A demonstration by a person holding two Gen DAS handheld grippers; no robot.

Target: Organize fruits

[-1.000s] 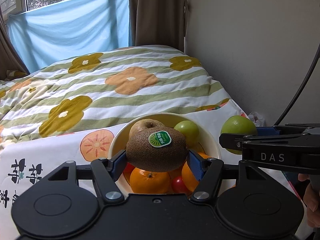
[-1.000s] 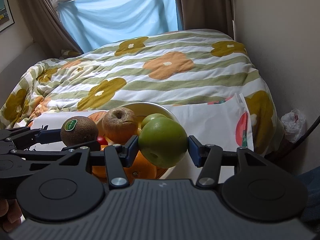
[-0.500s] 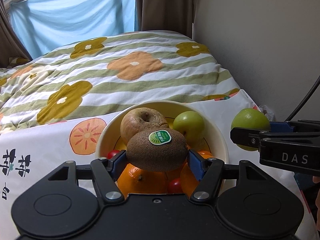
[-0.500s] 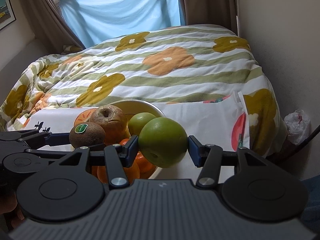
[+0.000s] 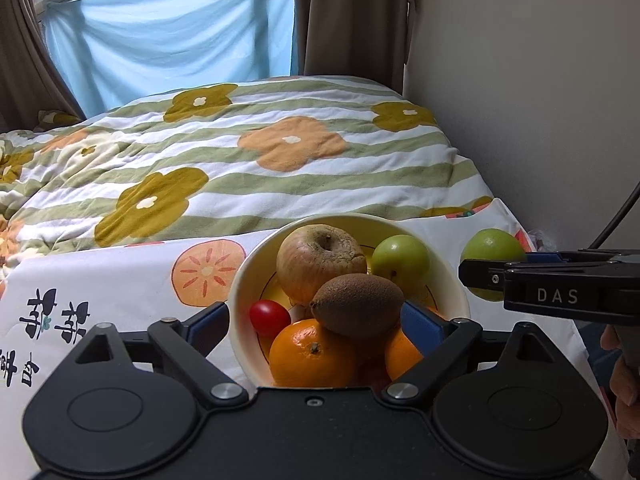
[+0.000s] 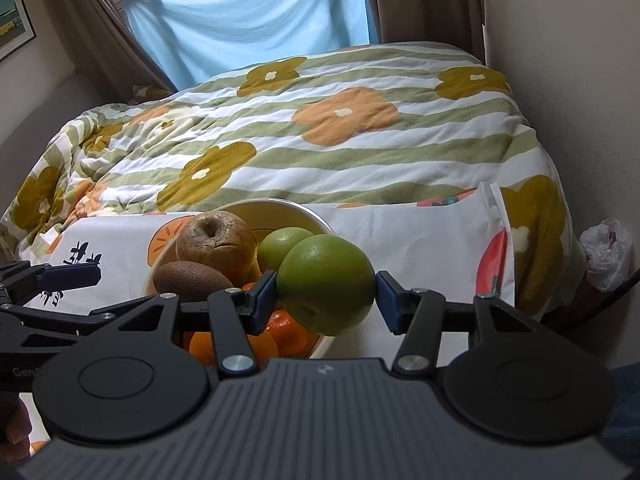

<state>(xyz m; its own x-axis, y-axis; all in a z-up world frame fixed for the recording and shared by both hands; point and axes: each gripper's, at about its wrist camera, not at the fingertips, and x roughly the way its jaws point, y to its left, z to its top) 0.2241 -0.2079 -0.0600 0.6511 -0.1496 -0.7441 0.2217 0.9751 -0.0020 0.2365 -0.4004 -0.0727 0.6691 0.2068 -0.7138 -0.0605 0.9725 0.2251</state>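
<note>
A cream bowl [image 5: 256, 264] on a white printed cloth holds a brown apple [image 5: 320, 264], a small green apple [image 5: 400, 258], a cherry tomato [image 5: 270, 317] and oranges [image 5: 312, 354]. A brown kiwi [image 5: 358, 305] lies on top of the pile. My left gripper [image 5: 316, 320] is open, its blue pads on either side of the bowl, clear of the kiwi. My right gripper [image 6: 326, 286] is shut on a large green apple [image 6: 326, 284], held just right of the bowl [image 6: 316, 216]. That apple also shows in the left wrist view [image 5: 492, 246].
The bowl sits near the front right of a bed covered by a striped flowered quilt [image 5: 280, 152]. A wall [image 5: 520, 100] runs along the right. A white plastic bag [image 6: 608, 254] lies on the floor at the right. Curtains hang at the back.
My left gripper has opened and let go of the kiwi, which now rests on the fruit in the bowl. My right gripper still holds the green apple beside the bowl.
</note>
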